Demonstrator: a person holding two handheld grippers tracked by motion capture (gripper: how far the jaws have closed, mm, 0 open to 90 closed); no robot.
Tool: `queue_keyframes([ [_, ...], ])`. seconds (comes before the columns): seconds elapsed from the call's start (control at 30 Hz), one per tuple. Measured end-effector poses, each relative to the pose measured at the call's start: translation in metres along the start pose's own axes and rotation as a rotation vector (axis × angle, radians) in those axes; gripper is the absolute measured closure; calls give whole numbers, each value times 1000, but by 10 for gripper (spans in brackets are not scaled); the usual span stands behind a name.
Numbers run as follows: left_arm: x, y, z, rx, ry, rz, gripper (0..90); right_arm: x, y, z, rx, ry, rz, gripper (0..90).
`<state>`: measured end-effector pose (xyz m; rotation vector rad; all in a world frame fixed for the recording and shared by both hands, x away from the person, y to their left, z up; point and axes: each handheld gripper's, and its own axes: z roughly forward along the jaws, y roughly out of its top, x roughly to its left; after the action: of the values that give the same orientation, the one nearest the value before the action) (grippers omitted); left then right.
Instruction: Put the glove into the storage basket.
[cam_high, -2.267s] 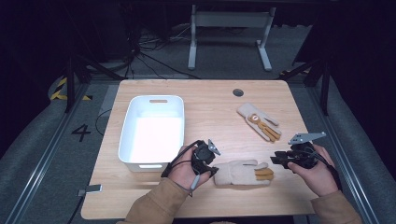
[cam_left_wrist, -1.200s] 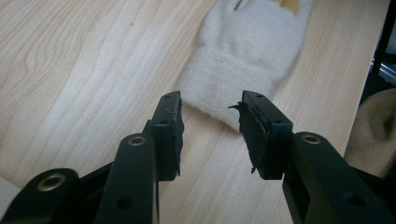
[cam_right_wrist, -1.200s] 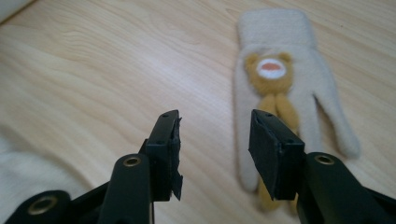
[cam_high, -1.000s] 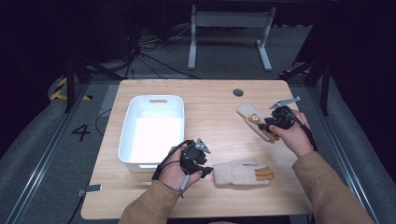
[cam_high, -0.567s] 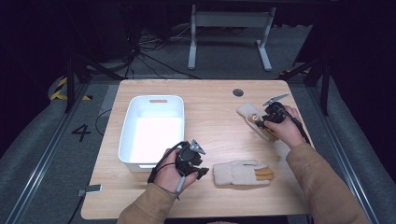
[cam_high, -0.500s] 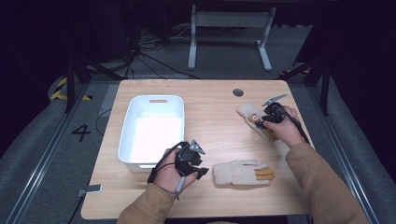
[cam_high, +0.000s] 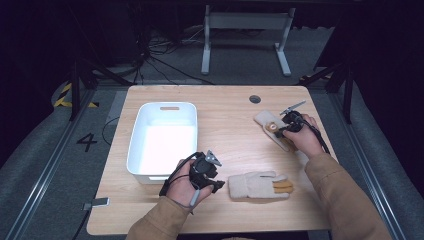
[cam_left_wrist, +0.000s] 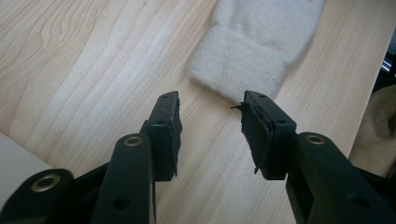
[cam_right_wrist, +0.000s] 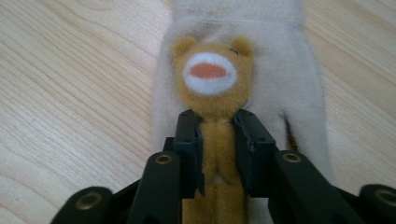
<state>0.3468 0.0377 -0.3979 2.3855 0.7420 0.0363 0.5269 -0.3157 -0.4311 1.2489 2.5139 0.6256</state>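
The right tool (cam_high: 284, 128) is sitting on the far glove (cam_high: 270, 125), which is lying flat toward the right edge of the wooden counter (cam_high: 225, 107), just beyond the person's right hand (cam_high: 302, 137). In the right gripper view this glove (cam_right_wrist: 261, 60) is showing as pale cream knit with a ribbed cuff at the top, and a tan plush bear patch (cam_right_wrist: 212, 74) is standing out on its back: two small round ears, a white oval muzzle and an orange-pink mouth. A tan strip is running down from the bear, and the right tool (cam_right_wrist: 218, 149) has just been closing its jaws, which are now pressing that strip from both sides.

The second glove (cam_high: 259, 186) is lying flat near the front edge, cuff toward the left tool (cam_high: 216, 184), tan fingers pointing right. In the left gripper view the left tool (cam_left_wrist: 210, 133) is holding its jaws partly apart over bare wood, gripping nothing, with the cream ribbed cuff (cam_left_wrist: 240, 70) just beyond their tips. A white bin (cam_high: 137, 145) is standing on the left half of the counter.
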Motion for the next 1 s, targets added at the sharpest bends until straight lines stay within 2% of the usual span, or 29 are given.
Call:
queue_keyframes([
  [0.2, 0, 0, 1, -1, 1, 1, 578, 1, 0, -1, 6, -3, 0, 789],
  [0.43, 0, 2, 1, -2, -3, 9, 578, 1, -2, -7, -15, -4, -1, 803],
  [0.53, -1, 3, 2, -6, -4, 7, 579, 2, -2, -14, -31, -12, -19, 803],
  [0.6, -1, 4, 2, -3, -5, 13, 579, 4, -2, -22, -51, -14, -13, 803],
  [0.77, -2, 6, 3, -5, -8, 19, 580, 10, -3, -40, -89, -3, -28, 802],
  [1.0, -4, 10, 5, -1, -15, 30, 580, 21, -6, -66, -125, 0, -82, 802],
])
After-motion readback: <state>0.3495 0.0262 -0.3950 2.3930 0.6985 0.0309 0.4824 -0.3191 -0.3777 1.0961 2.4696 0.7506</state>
